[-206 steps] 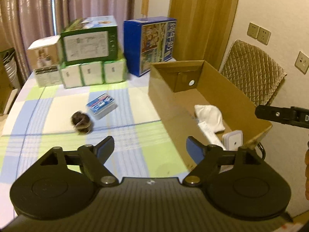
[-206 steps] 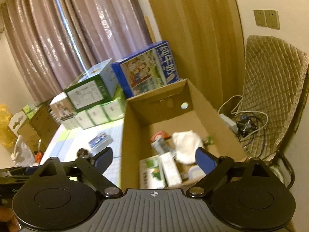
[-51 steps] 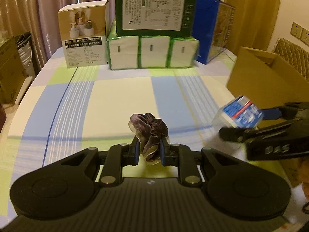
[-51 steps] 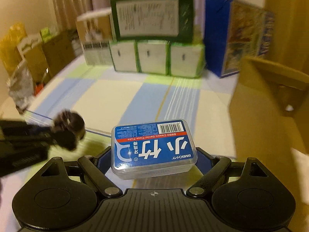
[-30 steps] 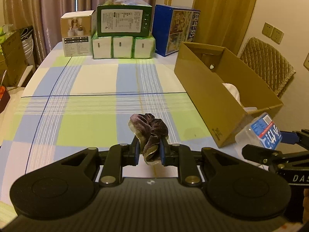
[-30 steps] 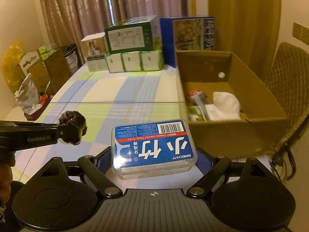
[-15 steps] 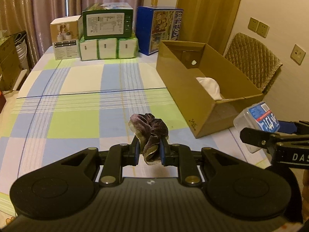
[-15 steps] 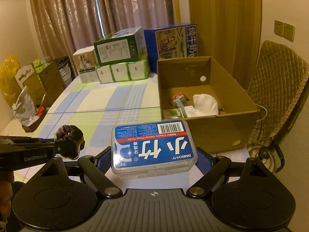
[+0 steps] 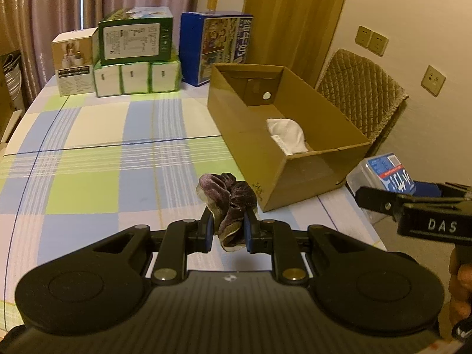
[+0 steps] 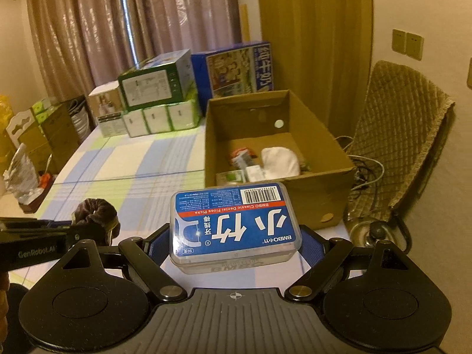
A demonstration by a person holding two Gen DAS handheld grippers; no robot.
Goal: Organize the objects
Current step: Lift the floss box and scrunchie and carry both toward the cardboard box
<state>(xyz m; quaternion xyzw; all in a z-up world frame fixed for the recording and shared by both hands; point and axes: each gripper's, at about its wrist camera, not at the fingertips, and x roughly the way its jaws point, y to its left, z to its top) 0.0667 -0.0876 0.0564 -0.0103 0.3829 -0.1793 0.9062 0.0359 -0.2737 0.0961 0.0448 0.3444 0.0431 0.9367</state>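
Note:
My left gripper (image 9: 226, 230) is shut on a dark purple velvet scrunchie (image 9: 228, 197), held above the checked tablecloth (image 9: 97, 159) near the front edge. My right gripper (image 10: 236, 246) is shut on a clear floss-pick box with a blue label (image 10: 234, 225). That floss-pick box (image 9: 383, 174) also shows at the right of the left wrist view, just off the near corner of the open cardboard box (image 9: 298, 174). The scrunchie (image 10: 96, 209) appears at lower left in the right wrist view. The cardboard box (image 10: 318, 194) holds a white cloth (image 10: 280, 160) and small packets.
Stacked cartons stand at the table's far end: a green carton (image 9: 135, 39), tissue packs (image 9: 135, 78), a white box (image 9: 73, 62) and a blue carton (image 9: 218, 45). A quilted chair (image 10: 404, 135) and cables stand right of the table. More boxes (image 10: 38, 129) crowd the left.
Both grippers have lifted and pulled back from the far table with the scrunchie and floss box held. Over the last half second the cardboard box has come nearer and more central.

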